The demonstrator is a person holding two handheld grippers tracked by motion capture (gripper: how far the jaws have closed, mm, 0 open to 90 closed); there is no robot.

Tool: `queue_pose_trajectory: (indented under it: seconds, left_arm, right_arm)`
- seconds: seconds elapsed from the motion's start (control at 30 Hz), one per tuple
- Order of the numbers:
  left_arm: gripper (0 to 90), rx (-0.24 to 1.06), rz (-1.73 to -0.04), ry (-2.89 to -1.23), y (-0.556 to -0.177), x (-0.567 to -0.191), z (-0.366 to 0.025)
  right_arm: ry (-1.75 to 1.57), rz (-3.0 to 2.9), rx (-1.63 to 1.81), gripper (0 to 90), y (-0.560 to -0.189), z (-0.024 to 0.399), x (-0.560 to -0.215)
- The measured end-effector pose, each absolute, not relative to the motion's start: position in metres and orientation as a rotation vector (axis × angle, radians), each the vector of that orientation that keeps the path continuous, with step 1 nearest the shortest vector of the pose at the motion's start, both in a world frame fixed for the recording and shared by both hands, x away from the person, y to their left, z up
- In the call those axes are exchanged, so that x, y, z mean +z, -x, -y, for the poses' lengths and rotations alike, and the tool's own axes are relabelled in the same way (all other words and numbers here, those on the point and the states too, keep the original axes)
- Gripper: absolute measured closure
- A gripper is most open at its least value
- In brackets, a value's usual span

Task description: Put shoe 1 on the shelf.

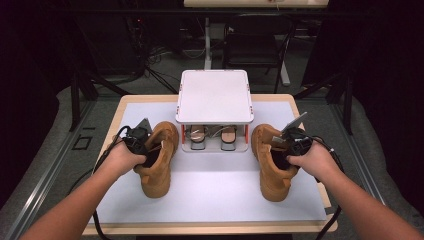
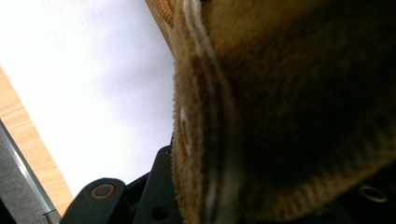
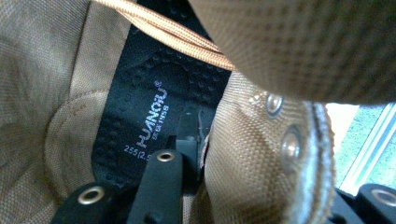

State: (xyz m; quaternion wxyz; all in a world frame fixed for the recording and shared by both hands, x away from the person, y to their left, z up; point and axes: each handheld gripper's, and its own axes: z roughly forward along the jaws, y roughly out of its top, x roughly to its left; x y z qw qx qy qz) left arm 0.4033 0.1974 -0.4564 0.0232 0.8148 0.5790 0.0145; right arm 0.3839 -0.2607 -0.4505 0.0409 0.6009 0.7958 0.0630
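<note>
Left tan suede boot [image 1: 159, 162] at 8 o'clock on white mat [image 1: 215, 195], nubby stitched collar clamped in left gripper [image 1: 142, 150]. Right tan boot [image 1: 272, 165] at 4 o'clock, woven eyeleted collar pinched in right gripper [image 1: 289, 150]; black dimpled insole [image 3: 140, 112] inside. Square white shoe rack [image 1: 215, 97] at 12.

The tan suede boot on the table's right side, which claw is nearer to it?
Right. The right claw grips that tan suede boot's collar; the left claw grips the other boot across the table.

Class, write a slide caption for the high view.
Two hand-held grippers, left and right, each clamp a tan boot's collar before a white shoe rack.
</note>
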Motion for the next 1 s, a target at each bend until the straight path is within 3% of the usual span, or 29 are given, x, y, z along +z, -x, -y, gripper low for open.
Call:
queue_pose_trajectory:
  seconds: [0.5, 1.0]
  left_arm:
    - [85.0, 0.049, -1.800, -2.511, -0.4032, -0.4567, -0.1969]
    - [85.7, 0.027, -1.810, -2.474, -0.4036, -0.4565, -0.2010]
  right_arm:
    - [-1.855, -2.415, 0.188, 82.9, -0.3832, 0.2588, -0.4510]
    - [-1.872, -2.412, 0.205, 84.2, -0.3835, 0.2608, -0.4503]
